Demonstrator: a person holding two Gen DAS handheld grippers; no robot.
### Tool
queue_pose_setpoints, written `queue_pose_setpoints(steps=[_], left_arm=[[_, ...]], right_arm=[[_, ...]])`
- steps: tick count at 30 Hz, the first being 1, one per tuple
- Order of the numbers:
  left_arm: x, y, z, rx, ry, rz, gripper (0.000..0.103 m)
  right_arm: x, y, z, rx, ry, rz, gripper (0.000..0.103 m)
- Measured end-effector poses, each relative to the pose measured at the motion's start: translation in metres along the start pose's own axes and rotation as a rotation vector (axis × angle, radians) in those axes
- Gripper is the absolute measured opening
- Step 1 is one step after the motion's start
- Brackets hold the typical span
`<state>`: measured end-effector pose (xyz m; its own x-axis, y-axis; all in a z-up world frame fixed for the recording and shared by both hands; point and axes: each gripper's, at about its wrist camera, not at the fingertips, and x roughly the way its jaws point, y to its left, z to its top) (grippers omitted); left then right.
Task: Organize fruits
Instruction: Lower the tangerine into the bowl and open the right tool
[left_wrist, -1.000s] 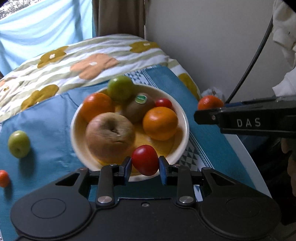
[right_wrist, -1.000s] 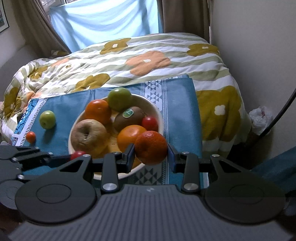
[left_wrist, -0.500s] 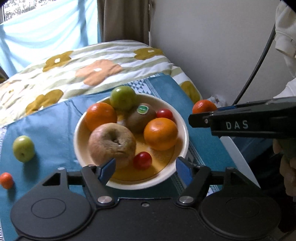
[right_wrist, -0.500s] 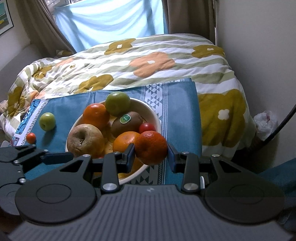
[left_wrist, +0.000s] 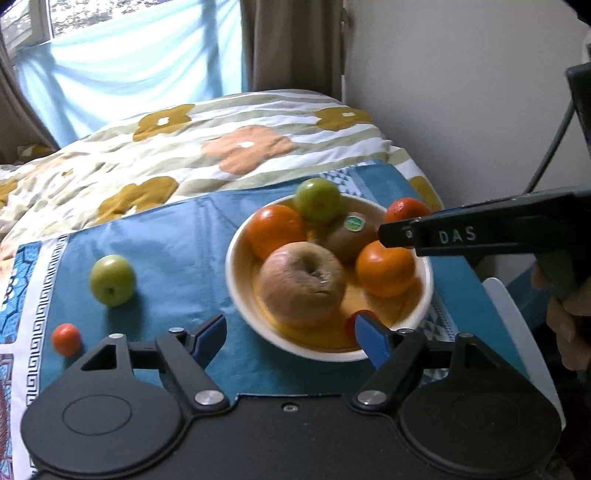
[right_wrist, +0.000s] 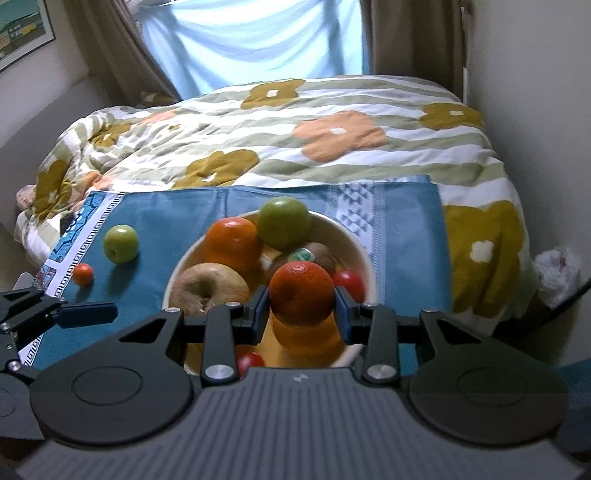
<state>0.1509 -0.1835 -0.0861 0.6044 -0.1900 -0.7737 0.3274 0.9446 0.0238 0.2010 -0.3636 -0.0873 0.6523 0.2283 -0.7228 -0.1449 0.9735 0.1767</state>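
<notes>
A white bowl (left_wrist: 236, 291) on a blue cloth holds a brown apple (left_wrist: 301, 282), two oranges, a green apple (left_wrist: 317, 199), a kiwi (left_wrist: 351, 236) and red tomatoes. My left gripper (left_wrist: 290, 338) is open and empty at the bowl's near-left rim. My right gripper (right_wrist: 301, 308) is shut on a mandarin (right_wrist: 301, 293), held above the bowl (right_wrist: 354, 243); it also shows in the left wrist view (left_wrist: 406, 208). A green apple (left_wrist: 112, 275) and a small orange fruit (left_wrist: 66, 338) lie on the cloth to the left.
The blue cloth (left_wrist: 177, 251) lies on a floral quilt (right_wrist: 295, 129) over a bed. A wall stands to the right, with a cable (left_wrist: 550, 147) and a white bag (right_wrist: 557, 269) beside the bed. Curtains hang at the back.
My left gripper opened, let the red tomato go into the bowl, and shifted left. My right gripper moved over the bowl with the mandarin.
</notes>
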Motion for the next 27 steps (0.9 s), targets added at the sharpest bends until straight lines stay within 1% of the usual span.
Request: queue_pose_setpoints(steps=[8, 10, 12, 14, 15, 16, 21, 27], left_arm=[[-0.001, 0.019, -0.007, -0.056, 0.009, 0.061, 0.081], [-0.001, 0.021, -0.007, -0.063, 0.01, 0.072, 0.081], [-0.002, 0.022, -0.006, -0.07, 0.01, 0.079, 0.081], [-0.005, 0.023, -0.007, -0.077, 0.006, 0.081, 0.081], [-0.007, 0.024, -0.006, -0.079, 0.001, 0.084, 0.081], [-0.008, 0.024, -0.006, -0.081, -0.002, 0.087, 0.081], [-0.018, 0.026, -0.006, -0.098, -0.017, 0.101, 0.082], [-0.034, 0.028, -0.005, -0.112, -0.05, 0.123, 0.082]], right_arm=[[0.029, 0.008, 0.01, -0.031, 0.012, 0.042, 0.052], [0.032, 0.01, 0.011, -0.035, 0.013, 0.052, 0.054], [0.03, 0.01, 0.011, -0.034, 0.003, 0.066, 0.066], [0.026, 0.01, 0.01, -0.027, -0.013, 0.057, 0.095], [0.024, 0.01, 0.01, -0.024, -0.015, 0.059, 0.1], [0.022, 0.009, 0.009, -0.021, -0.014, 0.068, 0.103], [0.012, 0.009, 0.005, -0.025, -0.006, 0.068, 0.103], [-0.003, 0.015, 0.005, -0.038, -0.025, 0.07, 0.103]])
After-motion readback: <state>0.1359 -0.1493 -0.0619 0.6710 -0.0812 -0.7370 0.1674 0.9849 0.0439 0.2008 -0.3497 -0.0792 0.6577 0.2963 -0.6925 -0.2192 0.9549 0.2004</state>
